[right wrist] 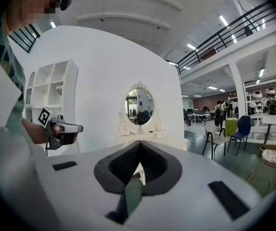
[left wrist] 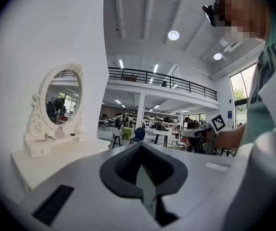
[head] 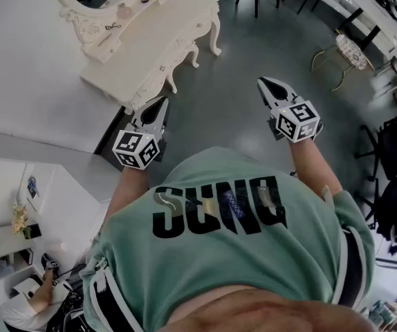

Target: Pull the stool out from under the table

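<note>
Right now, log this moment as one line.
phase: pre-contact | left gripper: jaws shut, empty | right gripper: jaws shut, empty | dressing table: ahead, untouched | stool: not made out

Ahead of the jaws, the white worktop (head: 153, 37) looks like painted wood, carved and satin-smooth; its oval mirror (left wrist: 61, 100) is glossy glass. The grey floor (head: 233, 109) below the jaws is smooth with a dull sheen. The left gripper (head: 161, 102) and right gripper (head: 263, 83) have matt pale-grey plastic shells, their jaws lined with black ribbed padding.
</note>
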The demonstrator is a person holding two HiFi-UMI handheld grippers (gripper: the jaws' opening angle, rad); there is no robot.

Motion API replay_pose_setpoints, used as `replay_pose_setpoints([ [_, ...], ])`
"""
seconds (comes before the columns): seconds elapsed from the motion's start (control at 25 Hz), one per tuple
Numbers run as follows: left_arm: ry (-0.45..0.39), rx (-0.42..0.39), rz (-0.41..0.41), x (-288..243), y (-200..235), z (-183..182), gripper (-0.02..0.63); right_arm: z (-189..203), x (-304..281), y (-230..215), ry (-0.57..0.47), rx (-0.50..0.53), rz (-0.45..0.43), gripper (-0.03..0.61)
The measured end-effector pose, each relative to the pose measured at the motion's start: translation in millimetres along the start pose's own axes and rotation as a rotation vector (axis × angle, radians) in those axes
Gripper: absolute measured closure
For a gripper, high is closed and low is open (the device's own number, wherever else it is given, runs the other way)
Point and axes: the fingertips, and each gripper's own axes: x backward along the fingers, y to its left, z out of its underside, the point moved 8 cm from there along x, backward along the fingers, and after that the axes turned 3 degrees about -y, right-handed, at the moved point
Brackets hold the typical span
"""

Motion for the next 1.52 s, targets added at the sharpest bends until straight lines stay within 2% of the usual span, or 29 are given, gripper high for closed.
replay_pose_setpoints([
  [0.6,0.0,-0.013,0.006,-13,-24,-4,0.615,-2,26,-16,-0.014,0.003,0.008,0.586],
  [1.2,-0.021,-0.008,-0.028,-71,-100,4,0.615,3,83,-95,-0.019,0.004,-0.01,0.584],
  [1.52,0.007,0.011,-0.052,-92,-98,15,0.615,15,76,-123,0.005,-0.01,-0.025,0.585],
])
